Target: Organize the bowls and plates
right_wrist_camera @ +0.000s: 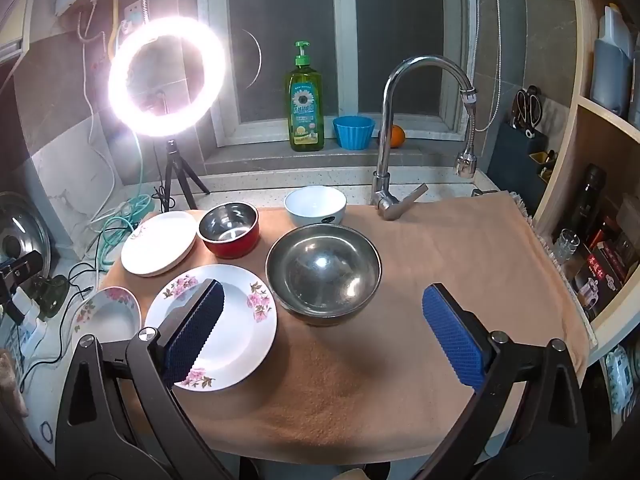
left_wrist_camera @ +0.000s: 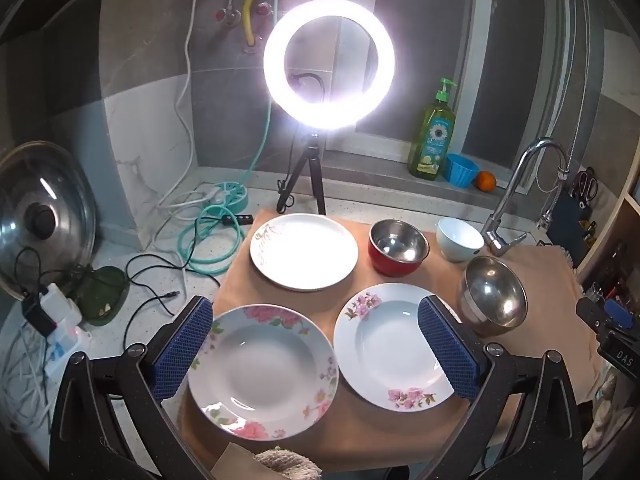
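Observation:
On the tan cloth (left_wrist_camera: pixel 360 420) lie three plates: a rose-rimmed deep plate (left_wrist_camera: pixel 262 372) front left, a pink-blossom plate (left_wrist_camera: pixel 394 346) beside it, and a flat white plate (left_wrist_camera: pixel 304 251) behind. Behind and right stand a red steel-lined bowl (left_wrist_camera: pixel 398 246), a white bowl (left_wrist_camera: pixel 458 238) and a large steel bowl (left_wrist_camera: pixel 494 294). My left gripper (left_wrist_camera: pixel 316 344) is open and empty, above the two front plates. My right gripper (right_wrist_camera: pixel 324 328) is open and empty, in front of the large steel bowl (right_wrist_camera: pixel 323 274), its left finger over the blossom plate (right_wrist_camera: pixel 236 320).
A lit ring light on a tripod (left_wrist_camera: pixel 328 64) stands behind the plates. A faucet (right_wrist_camera: pixel 396 128) rises at the back right. Soap bottle (right_wrist_camera: pixel 305 100), blue cup (right_wrist_camera: pixel 354 132) and orange (right_wrist_camera: pixel 397 136) sit on the sill. Cables and a pot lid (left_wrist_camera: pixel 40 216) crowd the left counter.

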`<state>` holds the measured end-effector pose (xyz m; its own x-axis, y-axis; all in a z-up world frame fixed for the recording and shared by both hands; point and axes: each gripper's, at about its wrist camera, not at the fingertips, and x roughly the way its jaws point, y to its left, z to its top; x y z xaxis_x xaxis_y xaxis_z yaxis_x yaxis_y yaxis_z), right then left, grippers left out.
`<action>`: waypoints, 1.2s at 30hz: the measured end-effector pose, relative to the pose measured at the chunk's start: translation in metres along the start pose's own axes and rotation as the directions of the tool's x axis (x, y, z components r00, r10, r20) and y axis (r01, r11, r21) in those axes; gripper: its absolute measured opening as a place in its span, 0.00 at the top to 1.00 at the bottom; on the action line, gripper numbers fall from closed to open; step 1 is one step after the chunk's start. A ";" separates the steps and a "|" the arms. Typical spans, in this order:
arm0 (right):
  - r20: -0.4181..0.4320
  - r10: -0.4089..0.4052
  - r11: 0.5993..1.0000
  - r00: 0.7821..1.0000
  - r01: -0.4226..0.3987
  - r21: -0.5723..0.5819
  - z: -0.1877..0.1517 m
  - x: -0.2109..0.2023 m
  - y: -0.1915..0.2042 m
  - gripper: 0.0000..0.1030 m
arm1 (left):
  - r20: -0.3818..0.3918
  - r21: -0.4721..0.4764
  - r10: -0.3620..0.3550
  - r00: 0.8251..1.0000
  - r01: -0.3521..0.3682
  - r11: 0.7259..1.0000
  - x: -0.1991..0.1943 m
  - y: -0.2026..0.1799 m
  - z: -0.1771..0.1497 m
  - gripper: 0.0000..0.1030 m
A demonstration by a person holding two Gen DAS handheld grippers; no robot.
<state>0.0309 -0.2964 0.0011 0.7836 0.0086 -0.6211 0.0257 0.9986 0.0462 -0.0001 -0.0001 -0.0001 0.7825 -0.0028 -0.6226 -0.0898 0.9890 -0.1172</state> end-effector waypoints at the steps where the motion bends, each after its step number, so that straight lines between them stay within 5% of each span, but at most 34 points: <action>1: -0.004 -0.002 1.000 1.000 0.002 -0.003 0.000 0.000 0.000 0.02 | -0.003 0.001 -0.003 1.000 0.003 1.000 0.000 0.000 0.000 0.01; 36: 0.002 -0.006 1.000 1.000 0.006 -0.004 0.006 0.006 0.000 0.02 | -0.002 0.013 0.000 1.000 0.000 1.000 0.002 -0.001 0.006 0.01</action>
<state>0.0393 -0.2962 0.0016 0.7847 0.0022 -0.6199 0.0281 0.9988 0.0392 0.0052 0.0000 0.0029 0.7814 -0.0032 -0.6240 -0.0819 0.9908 -0.1076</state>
